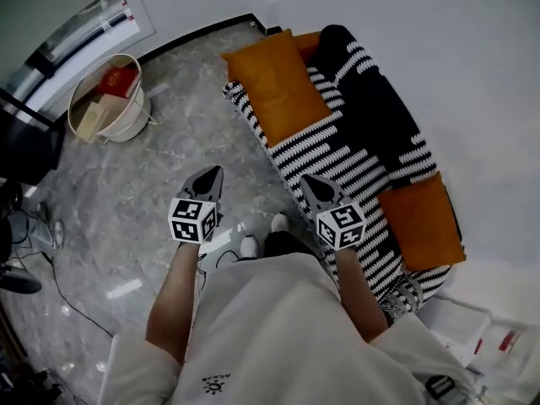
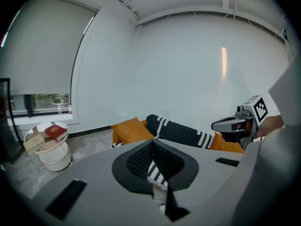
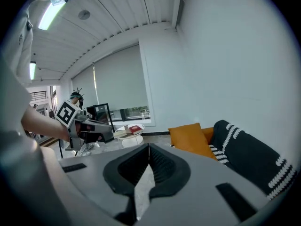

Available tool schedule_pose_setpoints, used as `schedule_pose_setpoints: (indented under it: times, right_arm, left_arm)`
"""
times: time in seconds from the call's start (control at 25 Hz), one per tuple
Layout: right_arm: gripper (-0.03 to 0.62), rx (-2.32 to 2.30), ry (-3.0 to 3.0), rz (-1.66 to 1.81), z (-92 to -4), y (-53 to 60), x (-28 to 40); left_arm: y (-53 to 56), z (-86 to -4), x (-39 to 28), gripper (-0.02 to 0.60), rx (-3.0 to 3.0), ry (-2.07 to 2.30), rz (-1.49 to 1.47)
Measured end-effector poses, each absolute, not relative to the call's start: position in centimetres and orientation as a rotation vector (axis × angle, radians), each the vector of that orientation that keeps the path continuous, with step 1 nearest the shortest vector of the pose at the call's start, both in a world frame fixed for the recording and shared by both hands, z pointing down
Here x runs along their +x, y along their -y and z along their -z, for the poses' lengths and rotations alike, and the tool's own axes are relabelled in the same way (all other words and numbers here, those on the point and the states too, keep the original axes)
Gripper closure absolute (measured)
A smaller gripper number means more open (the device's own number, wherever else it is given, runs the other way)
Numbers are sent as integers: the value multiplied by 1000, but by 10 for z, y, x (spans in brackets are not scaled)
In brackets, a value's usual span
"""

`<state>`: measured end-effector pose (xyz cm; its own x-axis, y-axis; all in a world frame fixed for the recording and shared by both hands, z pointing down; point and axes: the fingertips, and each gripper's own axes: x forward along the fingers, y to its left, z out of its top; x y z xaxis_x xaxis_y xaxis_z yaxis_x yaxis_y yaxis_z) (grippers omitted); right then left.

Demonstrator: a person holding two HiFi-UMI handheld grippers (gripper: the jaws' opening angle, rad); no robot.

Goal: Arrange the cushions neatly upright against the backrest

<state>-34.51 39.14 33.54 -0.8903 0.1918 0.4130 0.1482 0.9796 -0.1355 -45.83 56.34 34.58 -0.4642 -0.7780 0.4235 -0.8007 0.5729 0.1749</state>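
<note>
A sofa (image 1: pixel 371 116) in a black-and-white striped cover runs along the white wall. One orange cushion (image 1: pixel 278 83) lies flat on the seat at the far end, with a second orange piece (image 1: pixel 308 45) tucked behind it. Another orange cushion (image 1: pixel 422 218) lies at the near end. My left gripper (image 1: pixel 211 174) hangs shut and empty over the grey floor, left of the sofa. My right gripper (image 1: pixel 310 181) is shut and empty above the seat's front edge. The left gripper view shows the far cushion (image 2: pixel 131 130) and the right gripper (image 2: pixel 225 125). The right gripper view shows that cushion (image 3: pixel 190 138).
A round white basket table (image 1: pixel 105 99) with a red book stands on the floor at the far left. Black equipment and a cable (image 1: pixel 59 294) lie along the left edge. White boxes (image 1: pixel 472 336) sit beyond the sofa's near end. The person's shoes (image 1: pixel 261 243) are between the grippers.
</note>
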Motion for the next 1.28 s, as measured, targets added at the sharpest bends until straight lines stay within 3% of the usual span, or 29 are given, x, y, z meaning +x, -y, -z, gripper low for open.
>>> schedule_pose_setpoints:
  times: [0.36,0.84,1.08,1.28]
  right_arm:
    - [571,-328,2632,-192,-372,-377,-455]
    - [571,-279,2647,-284,-383,-250,-612]
    - [571,-214,2715,-326,-369,-205,-651]
    - [571,-11,2734,-426,-375,-175,-635]
  left_arm:
    - [-563,-379,-551,563,1147,2332,-44]
    - [-435,-338,-718,563,1212,2338,-139]
    - [-388,-323,-766,563,1264,2313,-266]
    - [-344,-332,-791,563,1383,2204,-412]
